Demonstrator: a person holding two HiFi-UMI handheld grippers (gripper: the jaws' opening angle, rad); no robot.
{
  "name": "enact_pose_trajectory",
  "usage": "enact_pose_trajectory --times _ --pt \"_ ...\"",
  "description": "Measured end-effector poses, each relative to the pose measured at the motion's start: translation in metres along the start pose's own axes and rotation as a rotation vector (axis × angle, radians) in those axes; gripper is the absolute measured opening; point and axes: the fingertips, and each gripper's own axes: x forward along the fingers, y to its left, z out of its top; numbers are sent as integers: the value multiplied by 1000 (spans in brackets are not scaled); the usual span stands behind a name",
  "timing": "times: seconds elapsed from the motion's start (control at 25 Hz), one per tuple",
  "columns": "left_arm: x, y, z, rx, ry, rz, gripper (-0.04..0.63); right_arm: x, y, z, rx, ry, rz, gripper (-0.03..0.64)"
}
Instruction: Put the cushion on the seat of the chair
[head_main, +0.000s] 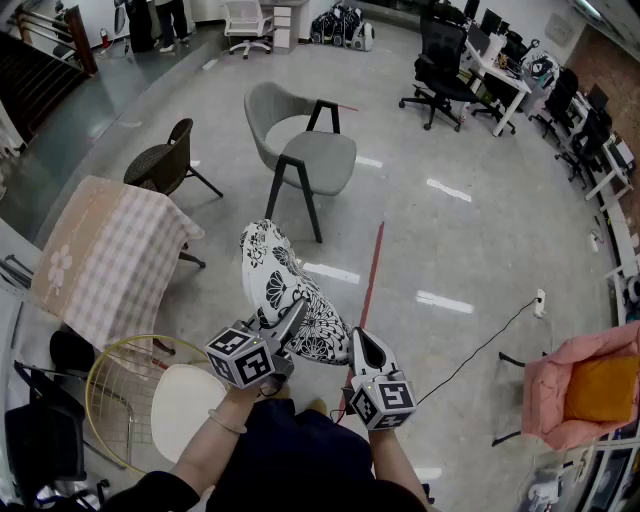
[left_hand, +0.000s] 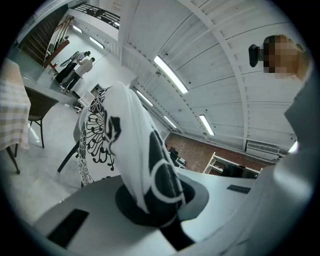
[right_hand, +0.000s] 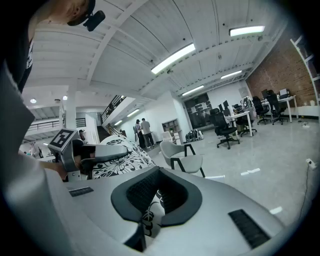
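Observation:
A black-and-white flower-patterned cushion (head_main: 285, 285) hangs in the air in front of me, held at its near end by both grippers. My left gripper (head_main: 290, 328) is shut on the cushion's (left_hand: 125, 145) edge, and the fabric rises out of its jaws (left_hand: 159, 212). My right gripper (head_main: 357, 345) is shut on a corner of the cushion (right_hand: 120, 160), with patterned cloth pinched between its jaws (right_hand: 149, 220). The grey chair (head_main: 300, 150) with dark legs stands a few steps ahead, and nothing lies on its seat (head_main: 322, 162). It also shows in the right gripper view as the grey chair (right_hand: 182, 159).
A table with a checked cloth (head_main: 105, 255) and a dark wicker chair (head_main: 160, 165) stand at the left. A wire chair with a white seat (head_main: 150, 400) is near my left side. A pink armchair (head_main: 580, 385) is at the right, office chairs (head_main: 440, 65) at the far back.

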Motion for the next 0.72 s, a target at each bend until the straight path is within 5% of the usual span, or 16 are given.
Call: enact_pose_trajectory --times 0.72 --pt "-26 36 26 -19 32 -47 23 38 30 21 41 -89 -87 5"
